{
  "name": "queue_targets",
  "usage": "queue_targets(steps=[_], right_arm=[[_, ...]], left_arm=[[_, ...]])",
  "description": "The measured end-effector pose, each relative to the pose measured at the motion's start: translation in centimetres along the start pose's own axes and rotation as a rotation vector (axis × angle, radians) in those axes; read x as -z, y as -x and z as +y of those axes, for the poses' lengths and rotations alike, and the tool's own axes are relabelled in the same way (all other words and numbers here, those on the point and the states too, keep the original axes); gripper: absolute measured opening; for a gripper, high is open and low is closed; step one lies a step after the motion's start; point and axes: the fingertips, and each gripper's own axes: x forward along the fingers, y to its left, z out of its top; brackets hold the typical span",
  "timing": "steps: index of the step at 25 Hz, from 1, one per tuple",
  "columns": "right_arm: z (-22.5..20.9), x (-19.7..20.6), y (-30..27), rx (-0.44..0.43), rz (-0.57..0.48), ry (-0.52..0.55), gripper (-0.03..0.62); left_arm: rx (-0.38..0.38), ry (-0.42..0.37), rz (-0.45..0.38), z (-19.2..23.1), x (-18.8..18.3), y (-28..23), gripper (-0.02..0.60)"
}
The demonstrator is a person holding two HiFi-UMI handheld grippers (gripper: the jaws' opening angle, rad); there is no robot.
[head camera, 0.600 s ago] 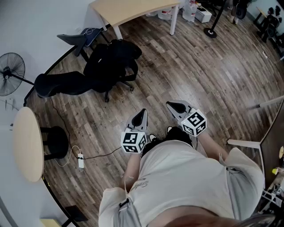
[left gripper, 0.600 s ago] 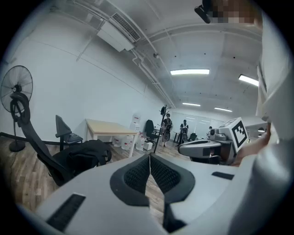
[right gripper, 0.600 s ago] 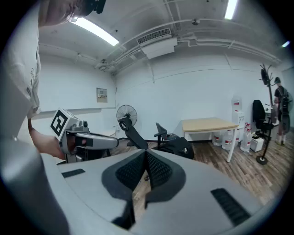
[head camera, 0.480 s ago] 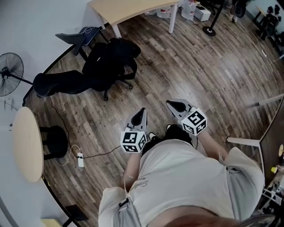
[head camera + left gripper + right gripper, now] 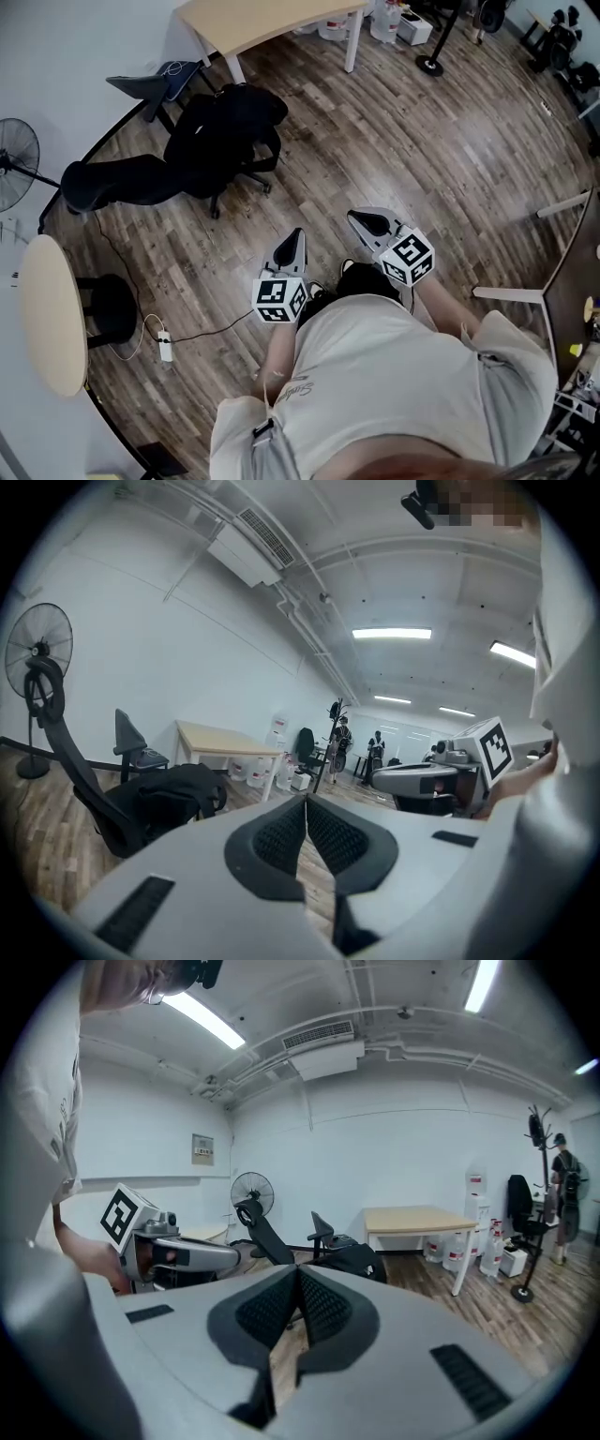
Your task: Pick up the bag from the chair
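Note:
A black bag lies slumped on the seat of a reclined black office chair, far ahead and to the left on the wood floor. Both grippers are held close to the person's body, well short of the chair. My left gripper is shut and empty, and so is my right gripper. In the left gripper view the bag sits beyond and left of the closed left gripper. The right gripper view has the bag just past the closed right gripper.
A light wooden table stands beyond the chair, with a second dark chair beside it. A standing fan and a round table are at the left. A power strip and cable lie on the floor.
The view has drifted a little, so the chair and bag sit slightly further left. Both grippers keep their place in front of the body and stay shut.

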Motion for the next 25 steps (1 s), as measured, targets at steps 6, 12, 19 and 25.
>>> queue_targets(steps=[6,12,19,25], right_arm=[[-1.5,1.6,0.1,0.029,0.032,-0.041,-0.005],[-4.1,2.6,-1.2,0.012,0.058,-0.059,-0.005],[-10.0,1.6,-5.2,0.001,0.020,-0.113,-0.005],[-17.3,0.6,-9.2,-0.022,-0.021,-0.195,-0.005]], left_arm=[[0.017,0.004,0.032,-0.1,1.0,-1.5,0.015],[0.003,0.013,0.069,1.0,0.9,-4.5,0.015],[-0.004,-0.029,0.118,2.2,-1.4,-10.2,0.015],[-0.007,-0.073,0.155,4.5,-4.1,-18.3,0.015]])
